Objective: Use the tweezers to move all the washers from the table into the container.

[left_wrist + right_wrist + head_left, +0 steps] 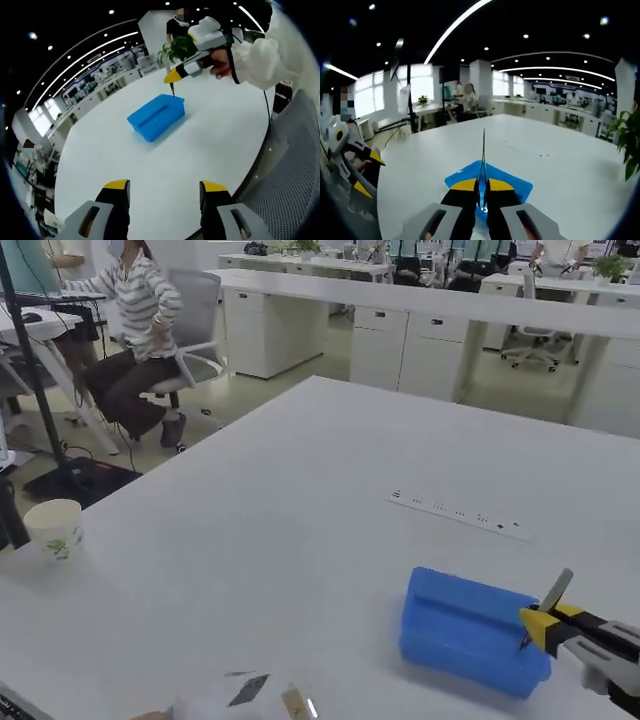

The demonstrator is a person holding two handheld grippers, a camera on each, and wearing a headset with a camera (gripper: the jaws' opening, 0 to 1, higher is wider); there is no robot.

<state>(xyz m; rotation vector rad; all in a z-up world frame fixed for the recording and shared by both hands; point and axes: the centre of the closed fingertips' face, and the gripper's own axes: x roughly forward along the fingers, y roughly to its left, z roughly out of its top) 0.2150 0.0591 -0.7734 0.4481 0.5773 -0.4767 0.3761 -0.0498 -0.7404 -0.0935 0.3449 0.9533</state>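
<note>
Slim metal tweezers [483, 150] run straight out from the right gripper [482, 185]'s clenched jaws, tips aimed down at the boxy blue plastic container [465, 630], perhaps just above its rim. The left gripper [165, 197] hangs slack, jaws apart, over the smooth white table [300, 540].

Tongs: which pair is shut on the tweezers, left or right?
The right tongs. They are closed on the tweezers, whose tip is at the blue container. The left tongs are open and hold nothing.
</note>
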